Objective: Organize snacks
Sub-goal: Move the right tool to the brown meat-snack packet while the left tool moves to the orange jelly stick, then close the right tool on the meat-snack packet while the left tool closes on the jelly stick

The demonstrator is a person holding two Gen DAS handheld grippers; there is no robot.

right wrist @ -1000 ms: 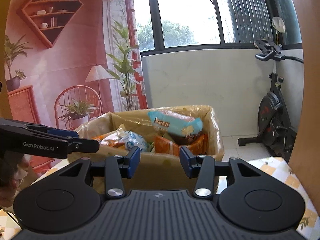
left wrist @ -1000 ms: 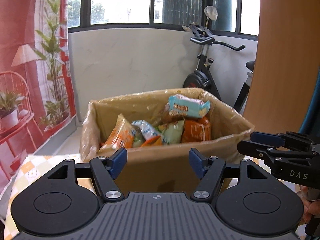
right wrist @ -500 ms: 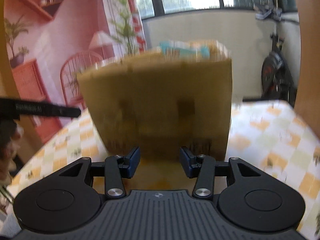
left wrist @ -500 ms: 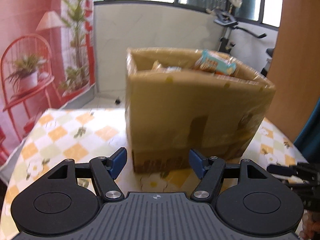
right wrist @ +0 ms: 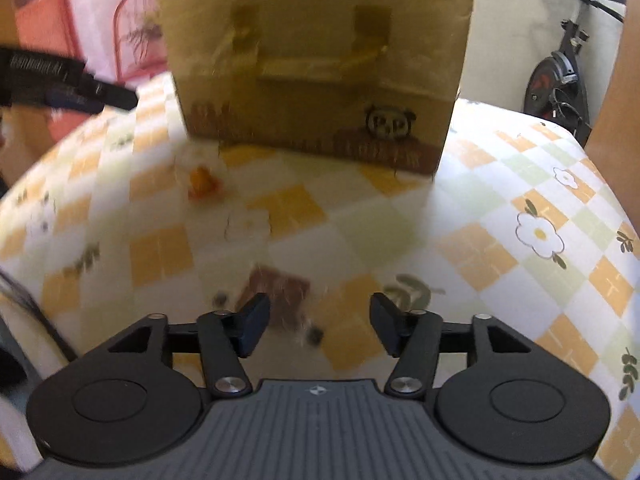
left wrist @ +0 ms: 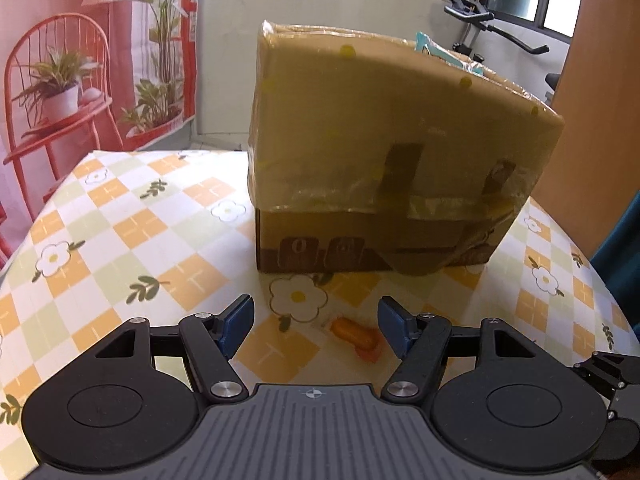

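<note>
Tongs, left (left wrist: pixel 316 330) and right (right wrist: pixel 319 328), hover low over the table (left wrist: pixel 120 232), spread apart, facing the box (left wrist: pixel 384 160).

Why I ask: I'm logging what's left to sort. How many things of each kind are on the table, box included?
Cardboard box: 1
Teal packet poking above the box rim: 1
Orange wrapped snack on the tablecloth: 1
Brown item on the tablecloth, too blurred to identify: 1
Total: 4
</note>
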